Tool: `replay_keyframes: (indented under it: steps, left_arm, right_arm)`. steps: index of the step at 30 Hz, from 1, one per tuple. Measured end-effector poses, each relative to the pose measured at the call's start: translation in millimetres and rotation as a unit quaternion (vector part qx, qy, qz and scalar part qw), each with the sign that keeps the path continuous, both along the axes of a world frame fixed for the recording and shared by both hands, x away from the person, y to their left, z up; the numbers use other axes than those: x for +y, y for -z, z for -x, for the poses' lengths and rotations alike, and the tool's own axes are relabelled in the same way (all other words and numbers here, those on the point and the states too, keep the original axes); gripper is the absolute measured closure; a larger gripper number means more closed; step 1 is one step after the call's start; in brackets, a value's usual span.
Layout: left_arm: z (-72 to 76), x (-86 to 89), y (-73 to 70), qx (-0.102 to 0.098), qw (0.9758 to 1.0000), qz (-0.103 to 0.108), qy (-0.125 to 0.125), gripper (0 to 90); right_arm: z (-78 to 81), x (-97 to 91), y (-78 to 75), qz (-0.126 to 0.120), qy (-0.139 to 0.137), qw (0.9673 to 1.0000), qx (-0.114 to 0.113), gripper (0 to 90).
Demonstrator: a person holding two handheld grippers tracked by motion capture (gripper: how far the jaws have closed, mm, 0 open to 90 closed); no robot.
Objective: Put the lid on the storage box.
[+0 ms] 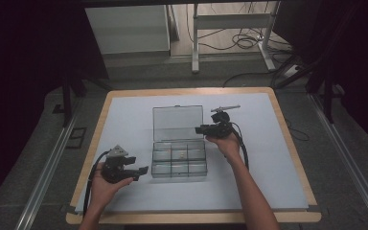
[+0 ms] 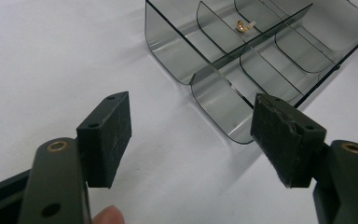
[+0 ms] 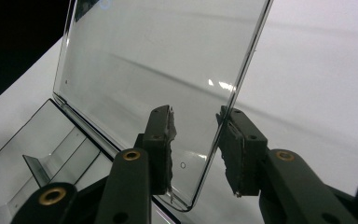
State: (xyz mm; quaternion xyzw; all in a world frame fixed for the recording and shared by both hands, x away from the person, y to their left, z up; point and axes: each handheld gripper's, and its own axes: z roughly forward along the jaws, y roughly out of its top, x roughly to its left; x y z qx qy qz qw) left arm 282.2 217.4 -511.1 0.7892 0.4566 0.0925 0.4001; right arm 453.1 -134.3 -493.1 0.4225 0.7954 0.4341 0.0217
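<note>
The clear plastic lid (image 3: 158, 70) of the organiser box stands raised, tilted back from its hinge, and its free side edge runs between the pads of the right tongs (image 3: 196, 149): one pad sits on the inner face, the other just off the outer face, with a sliver of light showing on each side, so the jaws are narrow around the edge but I would not call it a grip yet. That edge's long axis rises up and away from the tongs, so whatever comes next, most likely swinging the lid down, turns on those pads meeting squarely across the thin sheet. In the high view the right tongs (image 1: 216, 128) sit at the lid's right side, clearly the nearer pair, held in a hand (image 1: 226, 143). Below the lid, the box's tray (image 1: 179, 162) is split into six compartments in two rows; one small brass-coloured part (image 2: 242, 27) lies in the middle compartment of the row next to the hinge, and the others look empty as far as I can tell. The left tongs (image 2: 191, 135) hang wide open, holding nothing, aimed at the tray's near corner from just beside it, apart from the plastic. Everything rests on the pale desk (image 1: 278, 172).
</note>
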Motion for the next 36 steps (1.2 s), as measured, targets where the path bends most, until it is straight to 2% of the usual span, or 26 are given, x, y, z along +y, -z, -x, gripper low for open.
replay_keyframes:
  steps: [8,36]
  left_arm:
    - [-0.6,0.5,0.8,0.001,1.0,0.0,-0.001,29.8]
    - [-0.2,-0.5,0.4,0.001,1.0,0.0,0.001,29.8]
  right_arm:
    - [1.2,-1.7,-0.2,-0.005,-0.001,1.0,-0.003,66.2]
    - [6.4,-3.7,-4.9,-0.002,-0.005,0.9998,-0.02,71.4]
